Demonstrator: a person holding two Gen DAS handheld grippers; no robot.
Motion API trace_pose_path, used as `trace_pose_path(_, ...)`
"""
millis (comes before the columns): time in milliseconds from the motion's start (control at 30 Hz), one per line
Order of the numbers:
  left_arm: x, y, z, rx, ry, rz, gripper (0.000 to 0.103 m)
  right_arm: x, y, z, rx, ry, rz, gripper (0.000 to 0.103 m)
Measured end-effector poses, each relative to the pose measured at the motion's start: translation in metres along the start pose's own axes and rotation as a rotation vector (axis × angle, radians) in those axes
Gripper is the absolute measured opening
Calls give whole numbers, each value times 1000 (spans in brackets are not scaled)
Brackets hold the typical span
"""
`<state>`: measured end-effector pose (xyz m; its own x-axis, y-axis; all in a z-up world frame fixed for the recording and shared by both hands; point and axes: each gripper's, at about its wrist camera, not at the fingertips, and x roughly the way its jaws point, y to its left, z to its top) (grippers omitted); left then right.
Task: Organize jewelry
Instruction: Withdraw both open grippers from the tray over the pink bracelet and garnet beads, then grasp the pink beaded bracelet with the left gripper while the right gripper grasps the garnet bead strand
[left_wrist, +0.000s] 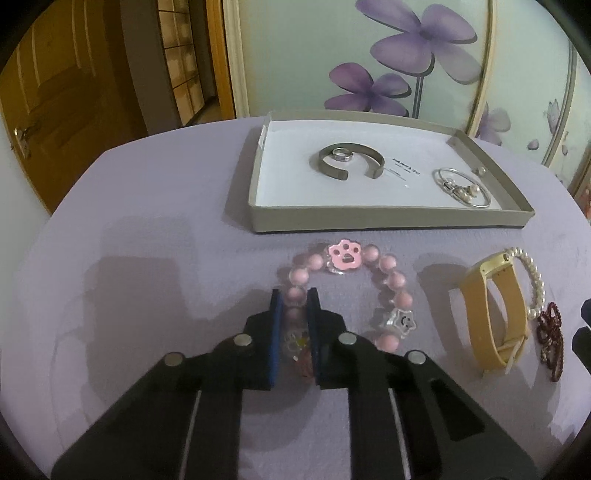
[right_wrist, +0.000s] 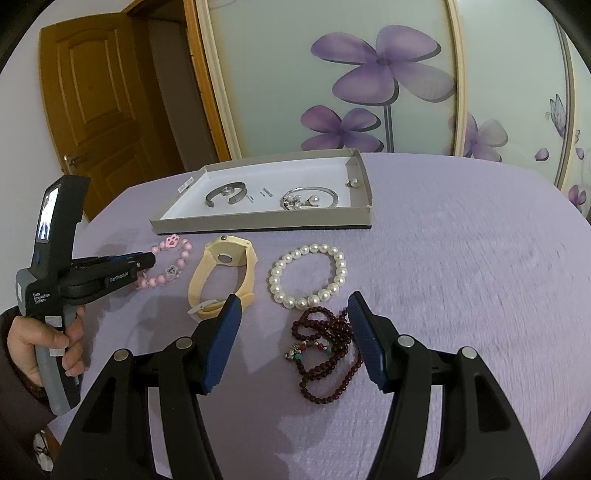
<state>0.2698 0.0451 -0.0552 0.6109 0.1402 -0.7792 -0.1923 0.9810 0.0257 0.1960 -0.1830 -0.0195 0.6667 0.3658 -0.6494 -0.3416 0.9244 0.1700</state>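
On the cloth (right_wrist: 461, 258), four loose pieces; left jaws clamped on one pink bracelet (left_wrist: 388, 266), right jaws apart.

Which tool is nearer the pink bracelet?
Left. The left tool is shut on the pink bracelet; the right tool is open over the dark red beads.

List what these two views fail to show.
- Left wrist: the pink bracelet's near beads sit behind the left gripper's fingers.
- Left wrist: the dark beads run toward the right edge, blurred.
- Both views: print on the box floor is too small to read.
- Right wrist: the right gripper hides nothing.
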Motion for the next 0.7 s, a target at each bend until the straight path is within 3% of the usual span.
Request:
trace_pose_path(167, -7, 10, -2, -24, -21, -33, 13, 0, -7, -3, -1, 16, -21, 62)
trace_pose_path(533, -76, 31, 20, -62, -211, -138, 13, 12, -11, -5, -9, 77, -34, 62)
trace_pose_path(700, -88, 32, 24, -63, -234, -145, 13, 21, -10, -3, -26, 105, -65, 79)
